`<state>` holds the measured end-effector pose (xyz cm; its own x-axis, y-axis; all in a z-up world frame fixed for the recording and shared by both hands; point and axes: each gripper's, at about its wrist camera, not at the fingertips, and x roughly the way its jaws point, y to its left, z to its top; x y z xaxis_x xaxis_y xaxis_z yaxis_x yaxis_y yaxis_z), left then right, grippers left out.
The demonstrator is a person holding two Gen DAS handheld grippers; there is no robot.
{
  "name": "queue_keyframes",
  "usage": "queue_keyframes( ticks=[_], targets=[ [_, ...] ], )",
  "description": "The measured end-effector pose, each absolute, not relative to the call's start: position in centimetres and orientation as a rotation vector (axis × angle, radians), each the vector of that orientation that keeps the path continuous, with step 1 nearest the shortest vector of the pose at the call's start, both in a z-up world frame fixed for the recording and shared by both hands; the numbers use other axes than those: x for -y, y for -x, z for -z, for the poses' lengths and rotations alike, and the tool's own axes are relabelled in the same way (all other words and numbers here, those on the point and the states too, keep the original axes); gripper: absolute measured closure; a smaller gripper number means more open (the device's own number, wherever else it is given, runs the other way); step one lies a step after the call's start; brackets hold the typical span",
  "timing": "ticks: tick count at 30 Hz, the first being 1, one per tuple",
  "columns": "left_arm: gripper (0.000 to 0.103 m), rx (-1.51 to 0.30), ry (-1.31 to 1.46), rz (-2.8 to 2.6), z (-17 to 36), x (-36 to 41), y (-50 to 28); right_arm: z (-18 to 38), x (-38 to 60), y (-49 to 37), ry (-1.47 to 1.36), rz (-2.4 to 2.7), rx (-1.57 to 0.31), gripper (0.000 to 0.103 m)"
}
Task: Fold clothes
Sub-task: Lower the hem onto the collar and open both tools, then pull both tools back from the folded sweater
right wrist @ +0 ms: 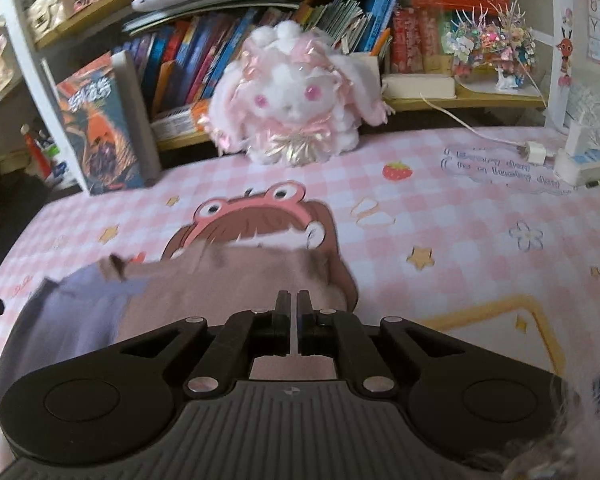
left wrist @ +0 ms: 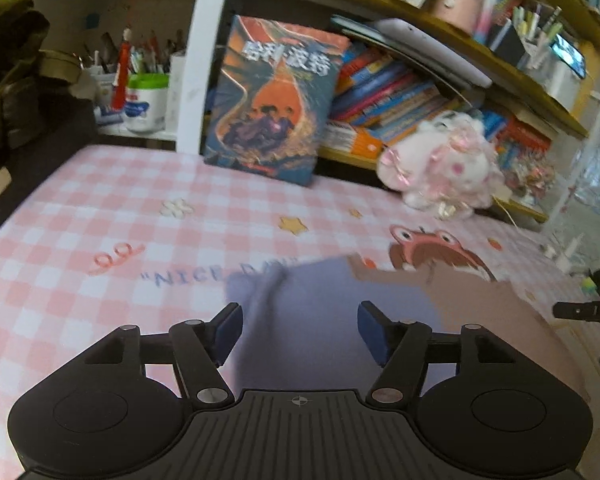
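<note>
A small garment lies on the pink checked desk mat (left wrist: 80, 224). It has a lavender part (left wrist: 312, 312) and a dusty pink part (left wrist: 484, 320). My left gripper (left wrist: 300, 330) is open, its blue-padded fingers (left wrist: 228, 332) hovering over the lavender part without touching it. In the right wrist view the pink part (right wrist: 228, 280) and the lavender part (right wrist: 68, 320) lie ahead. My right gripper (right wrist: 293, 312) is shut, its fingers over the pink cloth; whether cloth is pinched between them is not visible.
A book (left wrist: 272, 100) leans upright at the back of the mat. A pink and white plush rabbit (right wrist: 292, 96) sits before the bookshelf (right wrist: 340, 12). A charger and cable (right wrist: 536, 152) lie at the far right. A dark bag (left wrist: 12, 80) stands at the left.
</note>
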<state>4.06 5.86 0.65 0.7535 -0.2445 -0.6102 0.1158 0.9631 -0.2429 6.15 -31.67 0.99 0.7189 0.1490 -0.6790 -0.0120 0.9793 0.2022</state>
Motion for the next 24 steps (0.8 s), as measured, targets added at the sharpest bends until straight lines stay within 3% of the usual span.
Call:
queue_keyframes(
  ticks=[9, 15, 18, 24],
  targets=[
    [0.038, -0.731, 0.166, 0.247, -0.1, -3.6, -0.7, -0.4, 29.4, -1.6, -0.182, -0.06, -0.809, 0.1],
    [0.038, -0.737, 0.146, 0.246, -0.5, -1.5, 0.6, 0.0, 28.4, -0.5, -0.146, -0.082, -0.822, 0.092],
    [0.038, -0.735, 0.135, 0.227, -0.8, -0.1, 1.2, 0.1, 28.5, -0.1, -0.141, -0.117, -0.823, 0.08],
    [0.038, -0.745, 0.128, 0.176, -1.1, 3.3, 2.6, -0.1, 29.7, 0.9, -0.102, -0.197, -0.82, 0.075]
  ],
)
